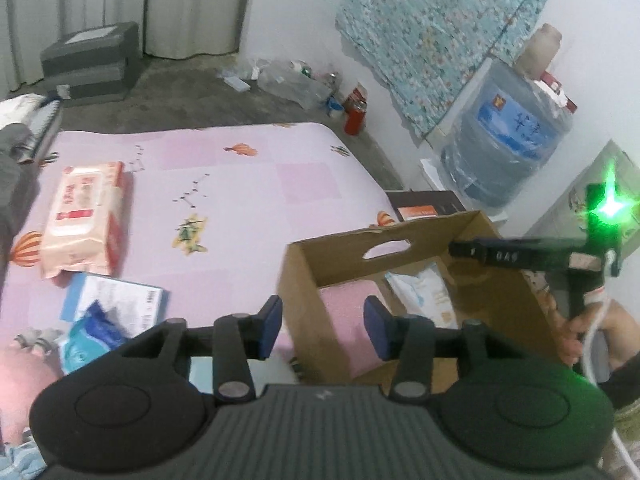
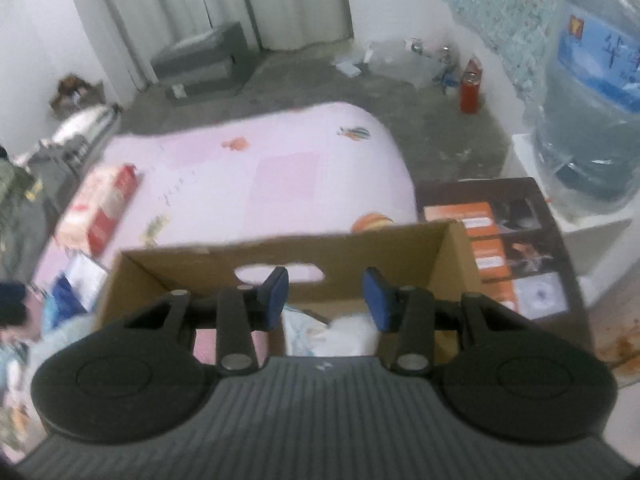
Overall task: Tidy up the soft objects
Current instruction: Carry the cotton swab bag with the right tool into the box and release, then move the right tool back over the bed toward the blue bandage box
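Both the left gripper [image 1: 323,328] and right gripper [image 2: 325,295] hang wide open and empty over the cardboard box [image 1: 304,280]. Left of the box, the wet-wipes pack [image 1: 84,220] looks light and squashy, probably best pinched across its narrow middle.

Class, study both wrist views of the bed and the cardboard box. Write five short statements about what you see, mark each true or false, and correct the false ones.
1. Both the left gripper and the right gripper are open and hold nothing. True.
2. The cardboard box is empty. False: a white soft pack already lies inside it.
3. A large pink-and-red wipes pack lies on the pink bedsheet, outside the box. True.
4. The box is closed with a lid. False: its top is open.
5. The water jug stands on the bed. False: it stands off the bed, by the wall.
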Demonstrator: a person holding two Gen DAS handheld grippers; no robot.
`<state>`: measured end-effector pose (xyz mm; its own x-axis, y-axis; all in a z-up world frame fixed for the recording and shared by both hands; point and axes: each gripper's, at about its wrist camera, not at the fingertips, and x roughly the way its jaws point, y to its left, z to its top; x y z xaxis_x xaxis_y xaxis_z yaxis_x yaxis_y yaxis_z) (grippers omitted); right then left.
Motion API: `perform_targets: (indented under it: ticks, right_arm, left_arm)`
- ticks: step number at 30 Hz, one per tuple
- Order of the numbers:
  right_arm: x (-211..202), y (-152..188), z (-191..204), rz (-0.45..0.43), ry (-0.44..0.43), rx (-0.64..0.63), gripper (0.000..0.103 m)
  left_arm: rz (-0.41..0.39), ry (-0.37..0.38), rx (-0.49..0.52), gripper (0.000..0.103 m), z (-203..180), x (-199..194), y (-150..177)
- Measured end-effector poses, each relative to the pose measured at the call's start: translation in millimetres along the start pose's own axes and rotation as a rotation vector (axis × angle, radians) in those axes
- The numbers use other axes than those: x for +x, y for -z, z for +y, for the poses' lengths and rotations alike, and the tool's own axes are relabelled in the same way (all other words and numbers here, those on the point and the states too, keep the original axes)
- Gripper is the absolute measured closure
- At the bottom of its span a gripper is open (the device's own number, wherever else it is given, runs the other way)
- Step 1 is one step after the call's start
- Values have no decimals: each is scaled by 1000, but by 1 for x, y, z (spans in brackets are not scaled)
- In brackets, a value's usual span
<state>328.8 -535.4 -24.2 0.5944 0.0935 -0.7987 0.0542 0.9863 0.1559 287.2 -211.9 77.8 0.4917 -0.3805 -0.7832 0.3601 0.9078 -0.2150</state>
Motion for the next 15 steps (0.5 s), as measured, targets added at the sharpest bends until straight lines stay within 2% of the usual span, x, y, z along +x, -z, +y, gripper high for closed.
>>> perform_targets:
  ticks: [4, 7, 9, 15]
  right_arm:
    - [29, 15, -2, 86, 88, 46, 62]
    - [41, 23, -5, 102, 130, 103, 59]
    - [48, 28, -7, 110, 130, 153, 54]
    - [70, 48, -5, 122, 93, 293, 55]
  left_arm:
    - [-18, -8, -22, 54, 17, -15, 13]
    - [-31, -9, -41, 51, 31, -23, 24]
    - [-40, -21, -50, 50, 41, -28, 32]
    - [-38, -51, -108, 50, 74, -35, 60]
